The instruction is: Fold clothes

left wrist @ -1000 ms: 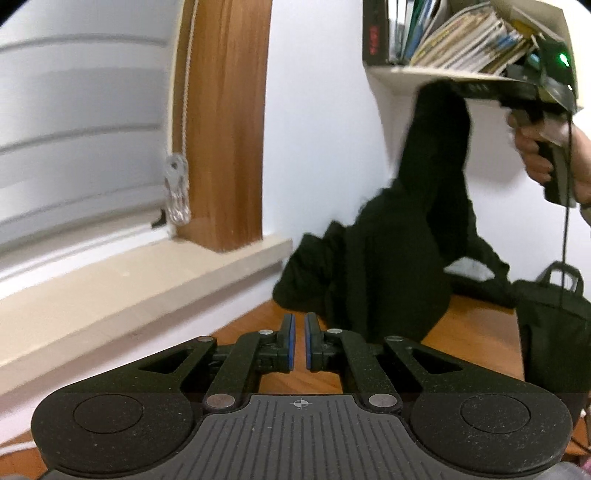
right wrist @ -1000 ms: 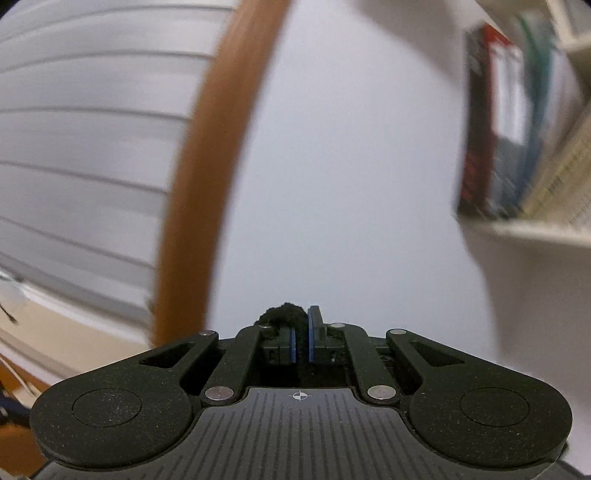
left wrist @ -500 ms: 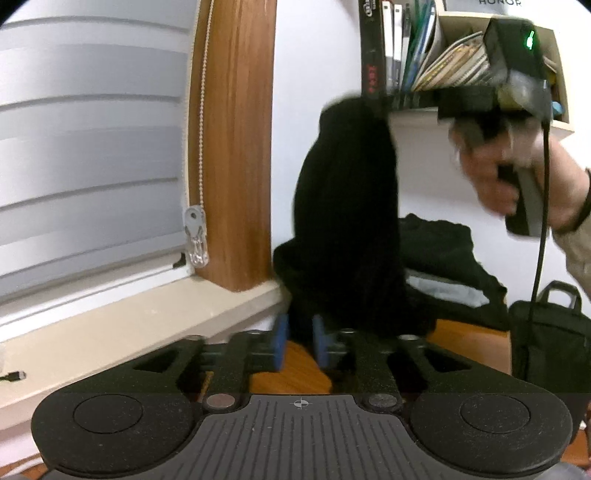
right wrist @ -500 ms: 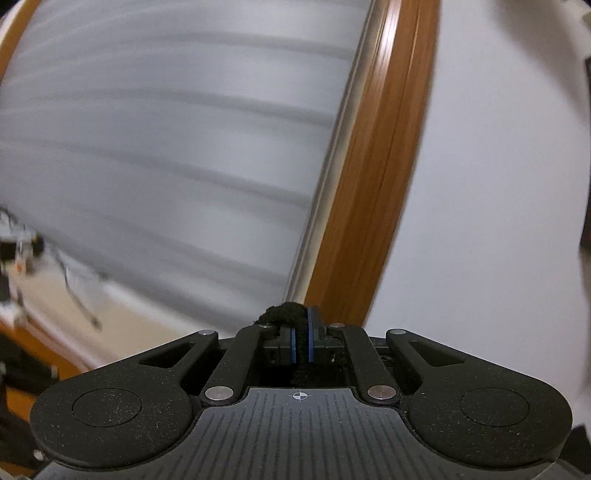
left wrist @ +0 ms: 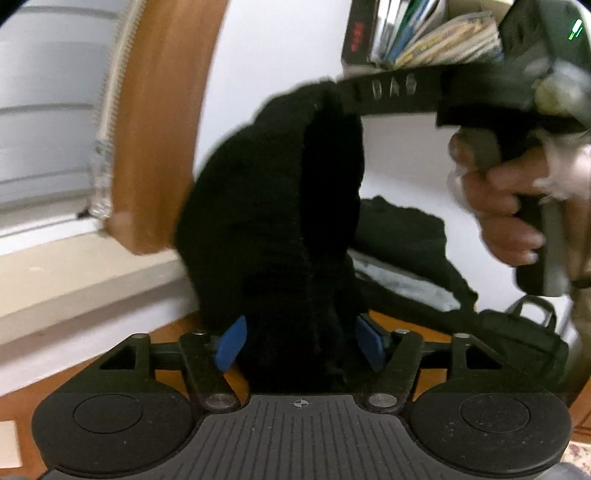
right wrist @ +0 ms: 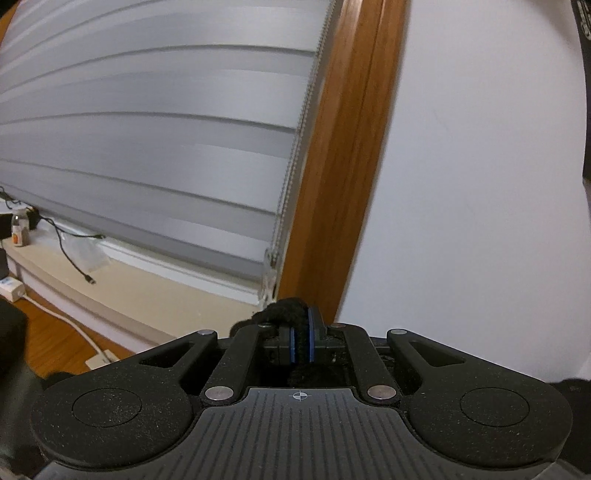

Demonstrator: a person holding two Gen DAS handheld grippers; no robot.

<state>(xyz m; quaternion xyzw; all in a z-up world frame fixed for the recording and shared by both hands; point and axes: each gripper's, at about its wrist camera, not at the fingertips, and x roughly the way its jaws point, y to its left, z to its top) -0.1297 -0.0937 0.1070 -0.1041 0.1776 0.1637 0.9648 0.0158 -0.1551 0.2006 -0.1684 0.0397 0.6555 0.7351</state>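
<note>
On the far left of the left wrist view we see the grey window blind (left wrist: pixel 44 122) with its bead cord (left wrist: pixel 107 122), then the wooden window frame (left wrist: pixel 162 122) above the pale sill (left wrist: pixel 74 273). In the middle hangs the black garment (left wrist: pixel 273 206), draped down between the spread blue pads of our left gripper (left wrist: pixel 301 345), whose fingers stand wide apart with the cloth lying between them. To the right, our right gripper (left wrist: pixel 343 92) pinches the garment's top edge, held up by a hand (left wrist: pixel 506 206) under the bookshelf (left wrist: pixel 424 33). More dark clothing (left wrist: pixel 402 236) and a black bag (left wrist: pixel 524 332) lie behind on the wooden surface. In the right wrist view, the right gripper's fingers (right wrist: pixel 292 341) are pressed together on a fold of black cloth.
</note>
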